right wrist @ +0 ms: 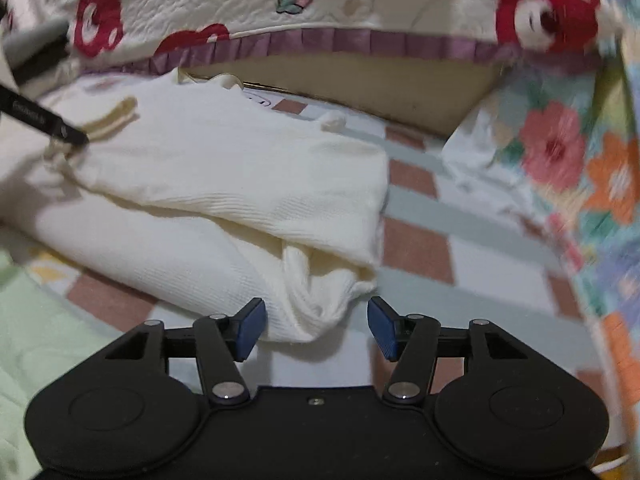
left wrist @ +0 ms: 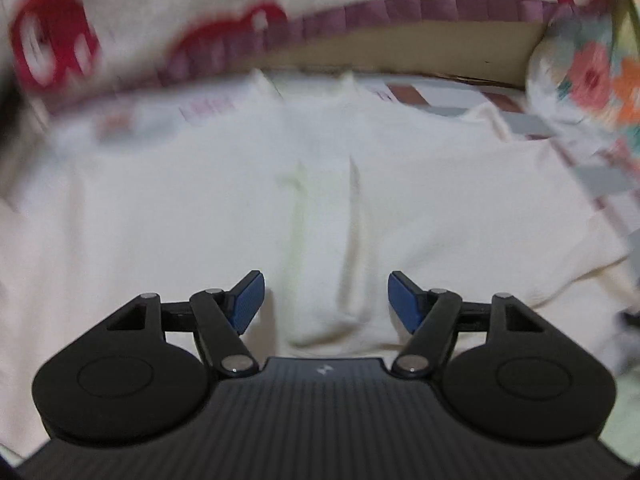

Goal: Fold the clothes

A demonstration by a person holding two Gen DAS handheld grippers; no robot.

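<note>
A cream knit garment (left wrist: 320, 208) lies spread on the bed and fills the left wrist view, with two long creases down its middle. My left gripper (left wrist: 326, 302) hovers open over its near edge, blue pads apart, nothing between them. In the right wrist view the same cream garment (right wrist: 224, 184) lies partly folded, one layer lapped over another, with a bunched corner (right wrist: 320, 300) nearest me. My right gripper (right wrist: 316, 326) stands open just in front of that corner, which lies between the pads without being pinched. The left gripper's black finger (right wrist: 44, 120) rests on the garment's far left end.
The garment lies on a checked pink, grey and white sheet (right wrist: 420, 240). A quilted blanket with red flowers and a purple ruffle (right wrist: 320, 46) hangs over a tan board behind. A floral pillow (right wrist: 560, 152) lies at the right, pale green cloth (right wrist: 40, 340) at the near left.
</note>
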